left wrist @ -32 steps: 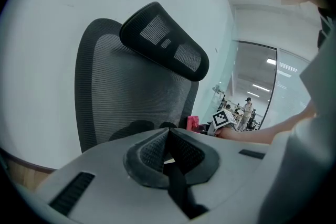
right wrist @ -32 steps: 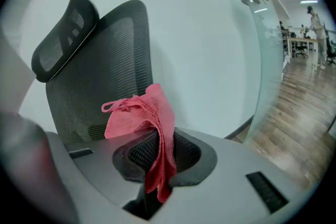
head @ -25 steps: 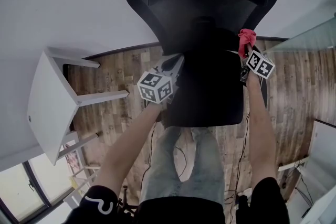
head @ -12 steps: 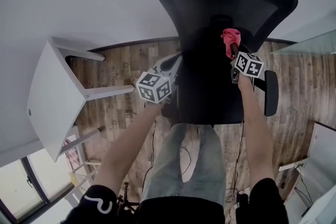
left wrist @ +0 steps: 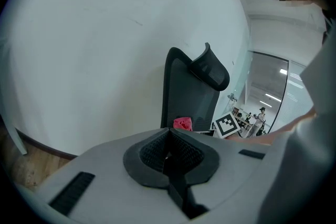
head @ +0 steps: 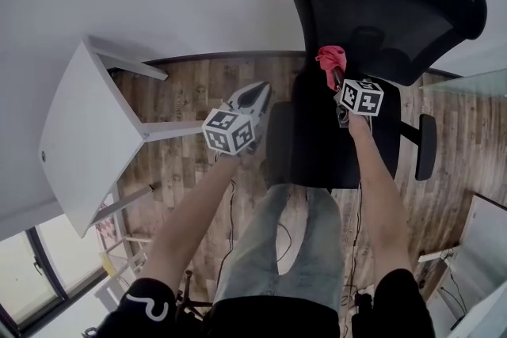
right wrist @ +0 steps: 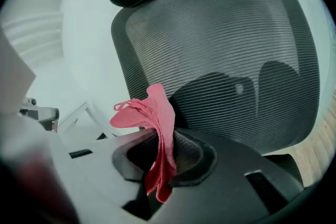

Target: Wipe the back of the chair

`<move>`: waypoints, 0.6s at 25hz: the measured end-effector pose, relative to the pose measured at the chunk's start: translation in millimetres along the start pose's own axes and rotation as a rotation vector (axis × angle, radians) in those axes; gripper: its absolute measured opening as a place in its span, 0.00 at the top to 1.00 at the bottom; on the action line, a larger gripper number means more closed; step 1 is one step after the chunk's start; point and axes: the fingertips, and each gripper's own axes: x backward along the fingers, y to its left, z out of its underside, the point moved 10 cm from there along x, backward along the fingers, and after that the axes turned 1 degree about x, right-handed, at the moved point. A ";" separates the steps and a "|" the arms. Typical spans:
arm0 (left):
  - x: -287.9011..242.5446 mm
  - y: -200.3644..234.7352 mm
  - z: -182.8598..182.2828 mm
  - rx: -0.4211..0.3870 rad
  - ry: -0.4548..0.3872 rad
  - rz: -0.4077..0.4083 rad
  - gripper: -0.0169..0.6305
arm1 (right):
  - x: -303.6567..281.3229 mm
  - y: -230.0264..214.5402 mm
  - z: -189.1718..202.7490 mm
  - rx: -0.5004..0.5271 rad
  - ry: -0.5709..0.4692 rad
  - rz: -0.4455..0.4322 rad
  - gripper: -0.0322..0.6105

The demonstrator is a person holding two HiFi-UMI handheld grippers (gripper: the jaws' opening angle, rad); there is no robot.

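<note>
A black mesh office chair (head: pixel 380 4) stands at the upper right of the head view, turned so its backrest (right wrist: pixel 220 55) faces my right gripper. My right gripper (head: pixel 333 74) is shut on a folded red cloth (right wrist: pixel 157 134), which sticks up between the jaws just short of the mesh. The red cloth (head: pixel 329 59) hangs over the chair's seat (head: pixel 333 146). My left gripper (head: pixel 255 97) is left of the chair, shut with nothing in it. In the left gripper view the chair (left wrist: pixel 189 97) shows edge-on with the cloth (left wrist: pixel 182 123) beside it.
A white table (head: pixel 83 138) with white legs stands at the left over a wood floor (head: pixel 190 91). A white wall fills the top of the head view. A glass partition (head: pixel 475 83) is at the right. The chair's armrest (head: pixel 428 146) juts out on the right.
The chair has swung and shifted to the right, its backrest now at the upper right. My right gripper with the cloth moved left and slightly down. The left gripper barely moved.
</note>
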 end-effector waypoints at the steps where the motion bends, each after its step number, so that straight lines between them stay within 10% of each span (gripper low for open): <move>1: 3.7 5.3 -0.1 0.004 -0.003 -0.003 0.94 | -5.7 7.8 1.9 0.005 0.009 -0.007 0.84; 15: 28.1 29.5 3.5 0.006 -0.006 -0.018 0.94 | -52.9 47.3 28.4 0.040 0.128 0.032 0.84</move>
